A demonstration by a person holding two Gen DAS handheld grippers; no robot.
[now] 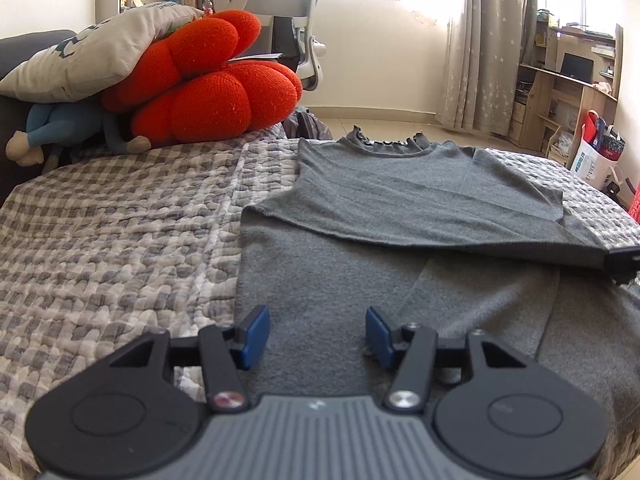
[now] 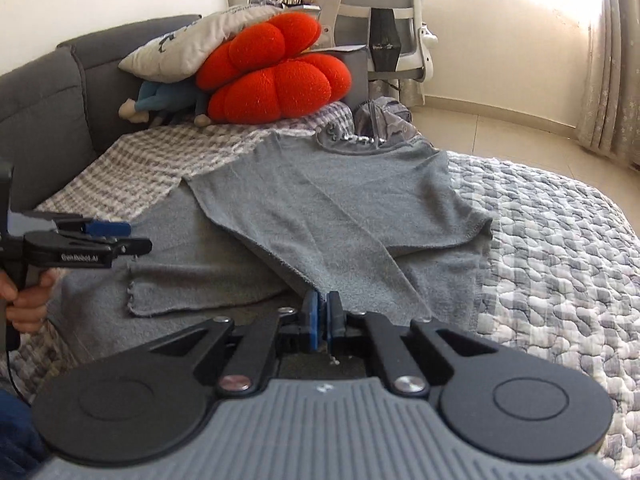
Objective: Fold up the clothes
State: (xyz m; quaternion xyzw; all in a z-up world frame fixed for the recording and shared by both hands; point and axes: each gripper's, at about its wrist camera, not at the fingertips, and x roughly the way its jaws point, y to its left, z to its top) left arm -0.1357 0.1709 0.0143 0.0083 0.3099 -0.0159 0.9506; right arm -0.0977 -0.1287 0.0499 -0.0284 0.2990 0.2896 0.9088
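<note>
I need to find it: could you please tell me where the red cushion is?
In both views the red cushion sits far left on the bed, under the grey pillow.

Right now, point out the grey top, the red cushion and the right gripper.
grey top point(image 1: 400, 184): left wrist view, on its chest panel below the neckline.
red cushion point(image 1: 208, 108): left wrist view, on a front lobe.
right gripper point(image 2: 322, 314): right wrist view, between its fingertips, jaws pinching the top's edge.

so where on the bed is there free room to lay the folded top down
Bare quilt lies left of the grey top, below the cushions. Another open stretch lies on its right. The far end is crowded: red cushion, grey pillow, soft toy.
</note>
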